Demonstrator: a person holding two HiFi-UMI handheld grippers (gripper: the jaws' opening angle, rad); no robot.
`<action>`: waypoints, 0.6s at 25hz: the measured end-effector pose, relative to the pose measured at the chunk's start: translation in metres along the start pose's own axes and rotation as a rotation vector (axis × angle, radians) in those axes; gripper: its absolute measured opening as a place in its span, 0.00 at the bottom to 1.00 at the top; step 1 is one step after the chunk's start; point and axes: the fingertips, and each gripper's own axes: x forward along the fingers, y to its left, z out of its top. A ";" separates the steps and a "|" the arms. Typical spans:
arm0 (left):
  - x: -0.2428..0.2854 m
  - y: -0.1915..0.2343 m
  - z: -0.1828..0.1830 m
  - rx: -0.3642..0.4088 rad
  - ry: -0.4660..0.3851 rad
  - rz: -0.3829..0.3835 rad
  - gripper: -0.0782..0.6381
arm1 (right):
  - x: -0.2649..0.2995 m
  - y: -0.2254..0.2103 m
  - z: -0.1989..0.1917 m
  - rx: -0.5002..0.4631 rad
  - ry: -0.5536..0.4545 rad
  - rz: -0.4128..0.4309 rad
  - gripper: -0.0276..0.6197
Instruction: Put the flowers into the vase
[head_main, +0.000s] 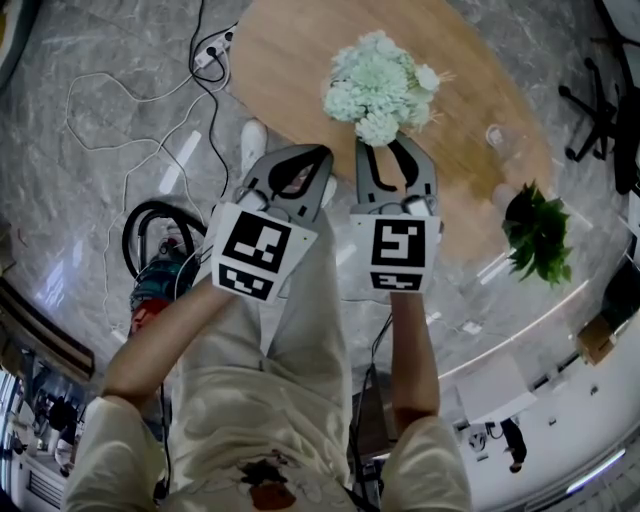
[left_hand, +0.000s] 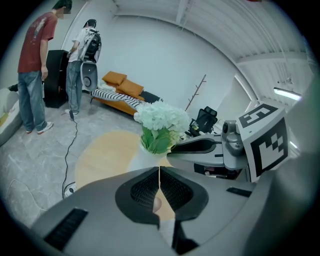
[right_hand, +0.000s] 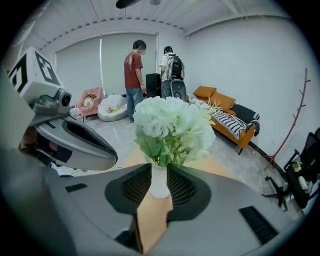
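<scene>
The flowers (head_main: 380, 85) already stand in the vase (right_hand: 159, 186), a full white-green bunch with leaves at the neck. The vase is upright on the table (head_main: 290, 50), at 12 o'clock from both grippers in the head view. No loose stem shows on the table or in either claw, so I judge the main job done. The right gripper (head_main: 385, 150) has its jaws partly apart around the vase. Their inner edges meet its sides, so it looks clasped, probably to steady it. The left gripper (left_hand: 159, 172), at 9 o'clock from the right one, is closed to a thin slit, holds nothing and is short of the vase. What seems left is letting go without tipping the vase, then drawing back.
</scene>
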 end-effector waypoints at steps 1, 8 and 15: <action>0.000 -0.001 0.000 0.001 0.001 0.000 0.13 | -0.001 -0.001 -0.001 0.005 0.000 0.002 0.18; 0.002 -0.010 0.006 0.014 0.000 -0.005 0.13 | -0.010 -0.009 -0.006 0.070 -0.006 0.004 0.18; -0.003 -0.020 0.016 0.036 0.004 -0.012 0.13 | -0.024 -0.017 -0.006 0.110 -0.018 -0.002 0.18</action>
